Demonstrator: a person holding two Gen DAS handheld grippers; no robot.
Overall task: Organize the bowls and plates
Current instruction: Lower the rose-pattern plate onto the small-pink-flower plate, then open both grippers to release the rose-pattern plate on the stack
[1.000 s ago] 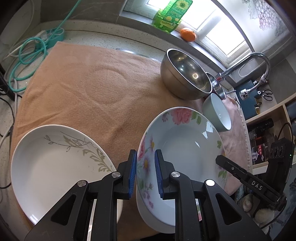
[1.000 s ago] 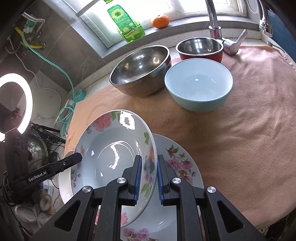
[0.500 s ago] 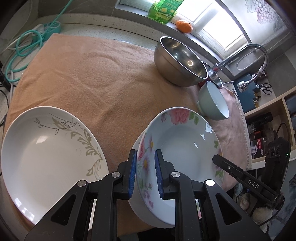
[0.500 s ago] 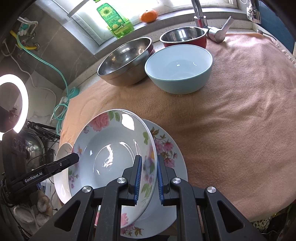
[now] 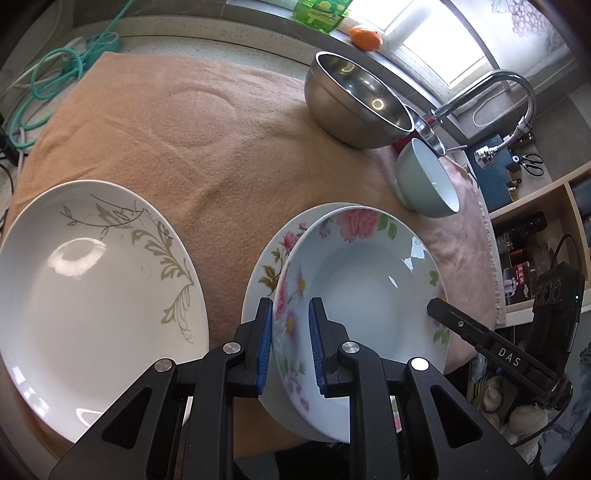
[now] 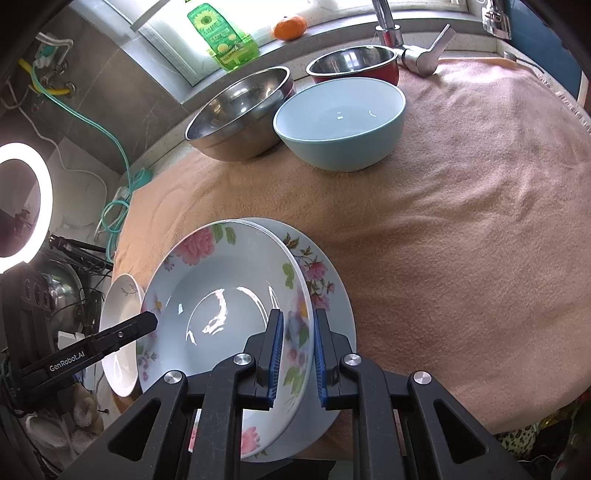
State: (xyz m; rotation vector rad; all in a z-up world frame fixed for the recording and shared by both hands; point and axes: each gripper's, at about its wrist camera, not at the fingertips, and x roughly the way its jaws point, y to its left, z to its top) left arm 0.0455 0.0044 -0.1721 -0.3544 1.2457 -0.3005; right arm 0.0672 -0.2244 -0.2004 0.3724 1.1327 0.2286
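Note:
A deep pale-blue floral plate (image 5: 365, 291) (image 6: 221, 306) is held by both grippers, just above or on a flat floral plate (image 5: 275, 254) (image 6: 325, 291) on the towel. My left gripper (image 5: 290, 341) is shut on its left rim. My right gripper (image 6: 298, 354) is shut on its right rim. A white plate with a grey leaf pattern (image 5: 85, 291) (image 6: 120, 328) lies to the left. A large steel bowl (image 5: 354, 99) (image 6: 240, 110), a light-blue bowl (image 5: 428, 181) (image 6: 340, 125) and a red-sided steel bowl (image 6: 354, 64) stand at the back.
A peach towel (image 5: 184, 122) (image 6: 461, 229) covers the counter. A faucet (image 5: 491, 88) (image 6: 410, 48), a green soap bottle (image 6: 221, 37) and an orange (image 6: 290, 27) are at the window side. A teal hose (image 5: 48, 77) and a ring light (image 6: 22, 199) are at the left.
The held floral plate has come down toward the flat floral plate, which now shows more beneath it. Both grippers stayed shut on its rims.

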